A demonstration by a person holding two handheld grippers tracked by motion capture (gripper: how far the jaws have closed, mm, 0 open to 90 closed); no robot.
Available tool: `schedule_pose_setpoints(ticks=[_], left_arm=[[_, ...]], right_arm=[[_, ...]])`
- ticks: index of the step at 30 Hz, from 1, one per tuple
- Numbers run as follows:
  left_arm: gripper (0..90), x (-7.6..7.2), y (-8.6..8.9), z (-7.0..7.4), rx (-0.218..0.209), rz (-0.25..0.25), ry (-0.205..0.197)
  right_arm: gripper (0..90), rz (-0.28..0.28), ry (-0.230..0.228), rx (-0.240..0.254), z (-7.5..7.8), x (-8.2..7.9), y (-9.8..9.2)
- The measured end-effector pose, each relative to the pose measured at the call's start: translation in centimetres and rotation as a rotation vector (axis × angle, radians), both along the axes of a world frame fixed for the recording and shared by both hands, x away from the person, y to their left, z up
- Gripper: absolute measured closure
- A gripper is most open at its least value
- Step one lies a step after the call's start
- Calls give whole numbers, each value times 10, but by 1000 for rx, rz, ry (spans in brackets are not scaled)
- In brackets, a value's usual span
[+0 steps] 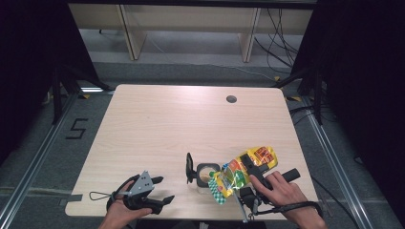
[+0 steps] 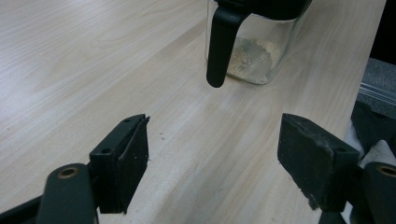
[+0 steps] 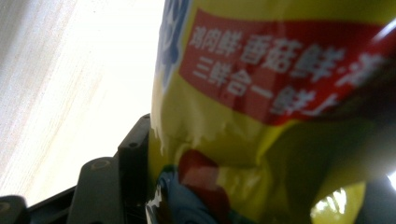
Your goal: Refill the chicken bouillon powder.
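The bag (image 1: pixel 242 172), a yellow foil pouch, is gripped between the jaws of the right gripper (image 1: pixel 248 167) and tilted so that its lower, torn end hangs over the mouth of the jar (image 1: pixel 207 174). In the right gripper view the bag (image 3: pixel 280 116) sits between the jaws, with the left pad against its foil. The jar is a clear glass container near the front edge of the table (image 1: pixel 157 124); its black lid (image 1: pixel 189 168) stands open on the side away from the bag. A thin layer of pale powder (image 2: pixel 250 58) covers the jar bottom.

The left gripper (image 1: pixel 160 200) rests on the table to the jar's left, well apart from it. Its jaws stand open with nothing between them.

Judged risks from this position:
- The bag mouth reaches just past the jar rim. Powder may fall outside the jar, onto the table; a few grains (image 2: pixel 161 136) already lie there.
- The jar is unsupported. Contact from the bag or the right gripper could tip or slide it toward the table edge.
- Foil is slippery and deforms. A loose hold may let the bag rotate or drop.
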State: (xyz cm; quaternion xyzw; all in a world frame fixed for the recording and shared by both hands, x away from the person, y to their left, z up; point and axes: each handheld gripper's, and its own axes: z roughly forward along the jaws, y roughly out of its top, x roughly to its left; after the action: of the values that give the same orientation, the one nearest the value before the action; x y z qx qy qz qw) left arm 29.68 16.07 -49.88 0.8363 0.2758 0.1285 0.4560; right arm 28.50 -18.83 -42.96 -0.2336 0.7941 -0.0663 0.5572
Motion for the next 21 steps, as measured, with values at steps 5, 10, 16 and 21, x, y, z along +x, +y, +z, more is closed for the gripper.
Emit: schedule_pose_setpoints(ticks=[5, 10, 16, 21], left_arm=[[244, 1, 0, 0, -10, -11, -10], [244, 2, -1, 0, -19, -17, -16], [246, 1, -1, 0, -16, -5, -3], [246, 1, -1, 0, -22, -12, -6]], right_arm=[[375, 39, -10, -32, 1, 2, 2], [382, 39, -2, -1, -2, 3, 1], [385, 33, -23, -12, 0, 3, -1], [385, 31, -6, -17, 2, 3, -1]])
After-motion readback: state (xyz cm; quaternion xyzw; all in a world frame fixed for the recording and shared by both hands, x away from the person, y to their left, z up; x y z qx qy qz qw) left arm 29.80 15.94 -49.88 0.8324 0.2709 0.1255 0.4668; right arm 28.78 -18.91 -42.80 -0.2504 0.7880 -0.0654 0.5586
